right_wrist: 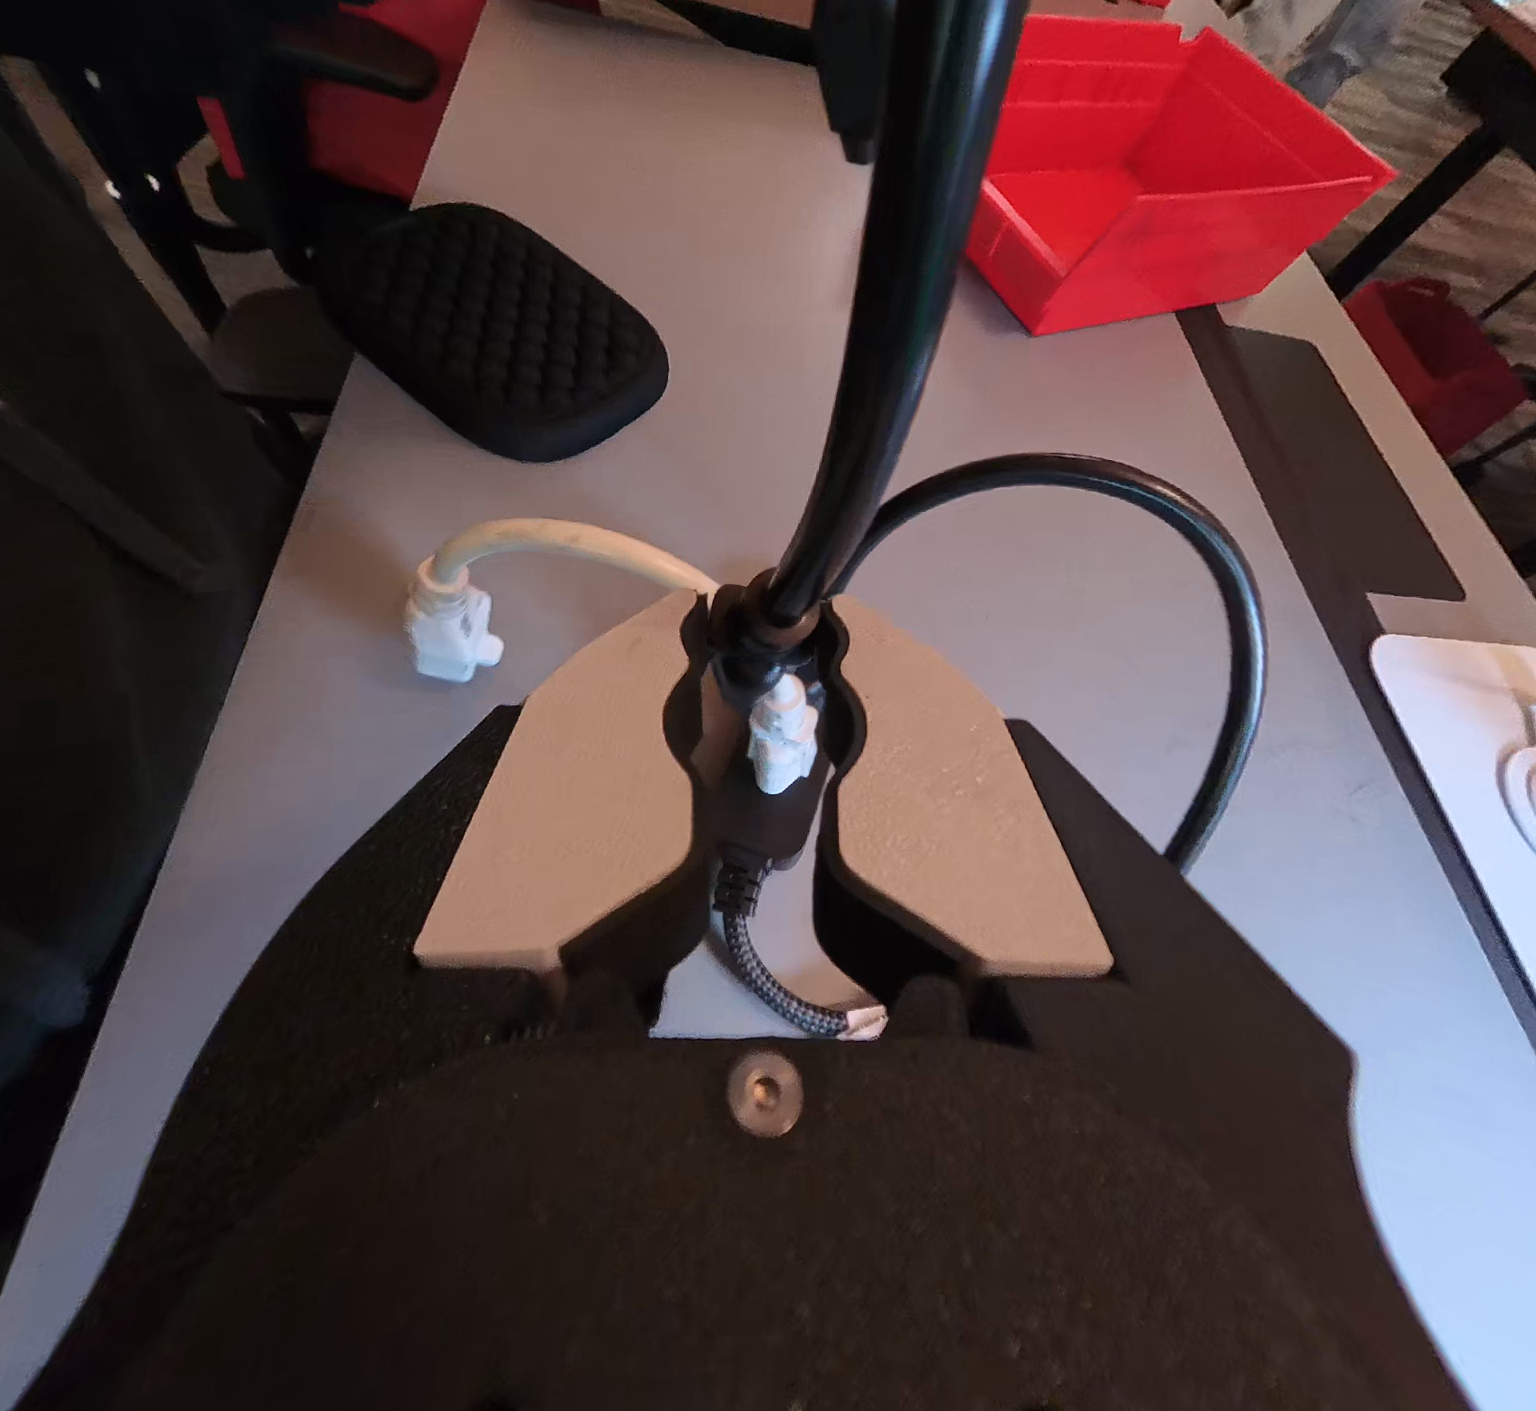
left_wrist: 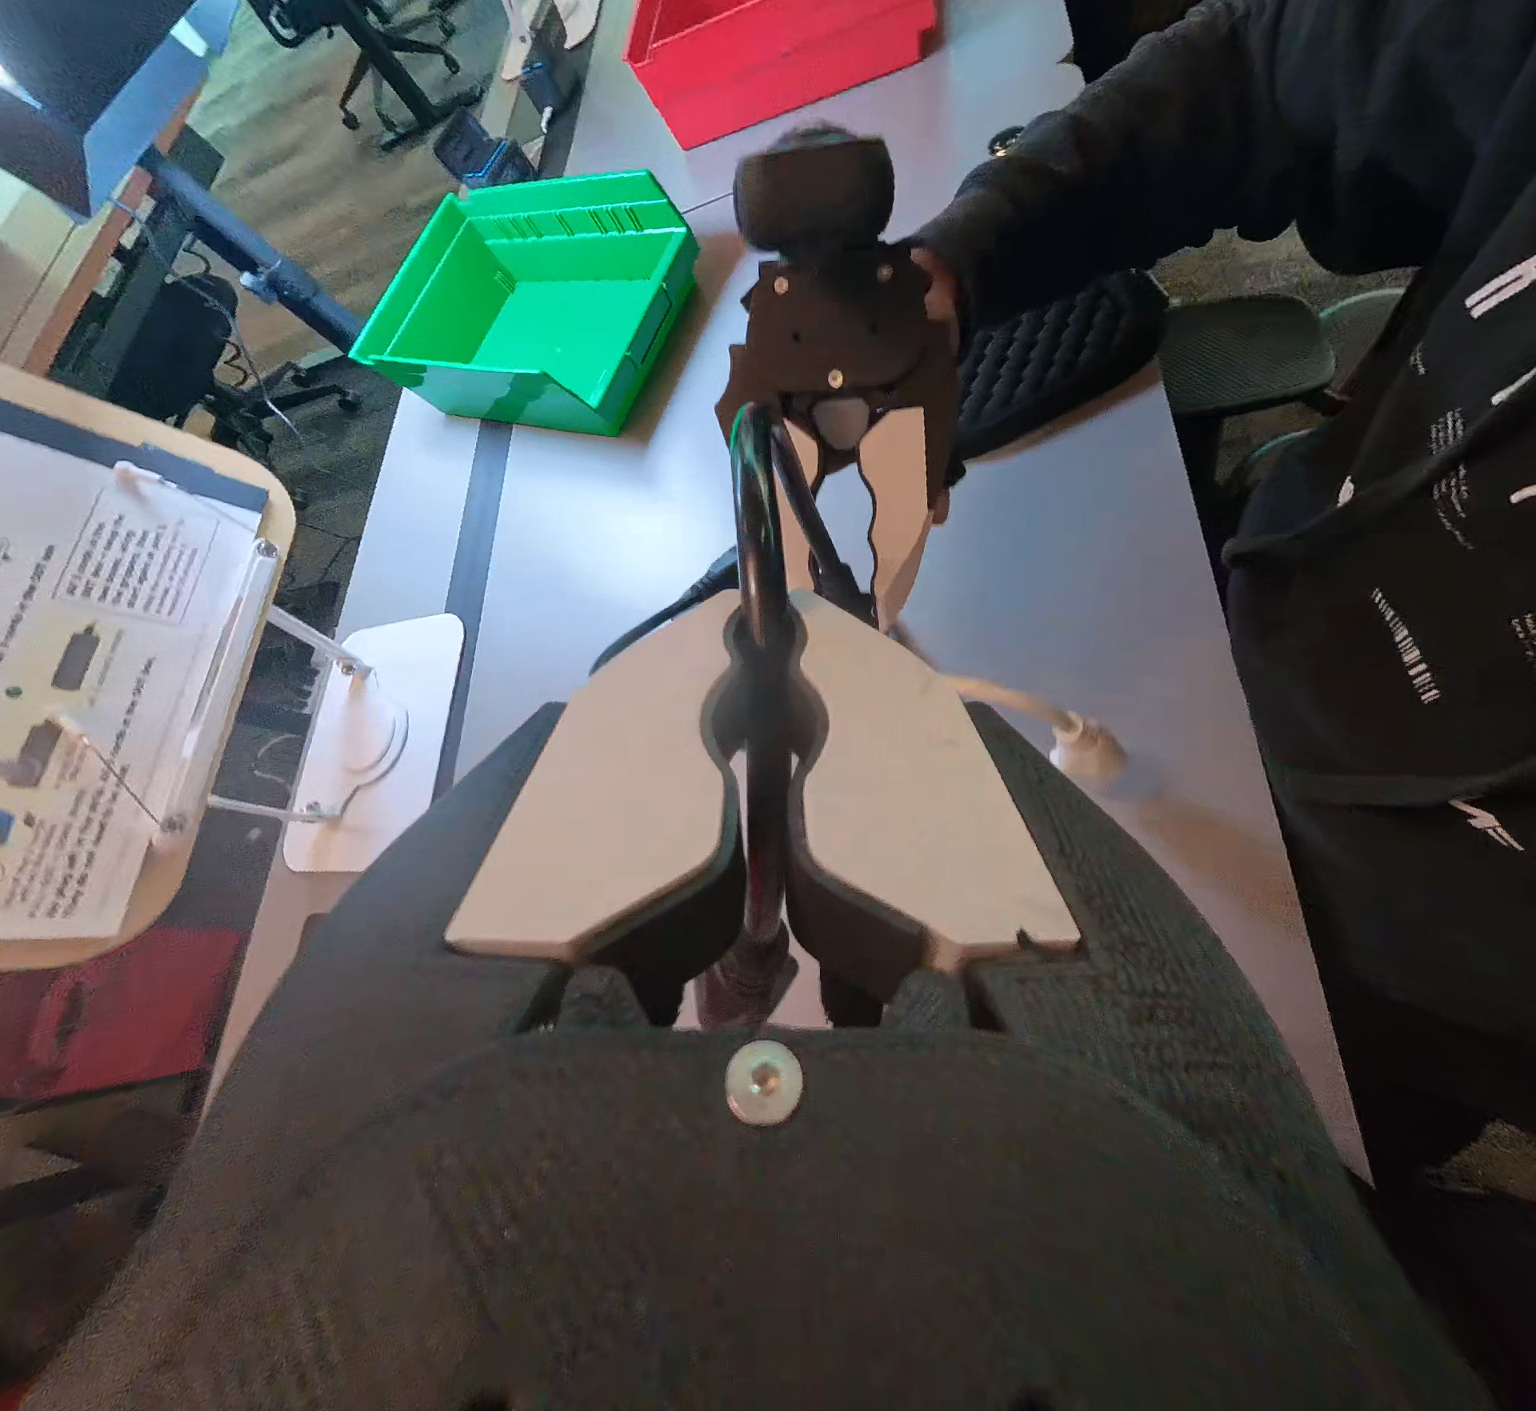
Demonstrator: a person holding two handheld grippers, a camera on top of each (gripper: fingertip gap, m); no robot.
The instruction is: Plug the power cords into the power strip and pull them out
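1. Both grippers clamp one black cord (right_wrist: 906, 341): left gripper (left_wrist: 760, 644) higher, right gripper (right_wrist: 760, 623) near its plug.
2. No power strip shows; a white plug (right_wrist: 449, 627) lies near the table's (right_wrist: 665, 166) edge.
3. Progress is unclear.

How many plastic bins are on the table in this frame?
2. The green bin sits at the table's far left edge in the left wrist view; the red bin sits farther along the table. More may lie out of frame.
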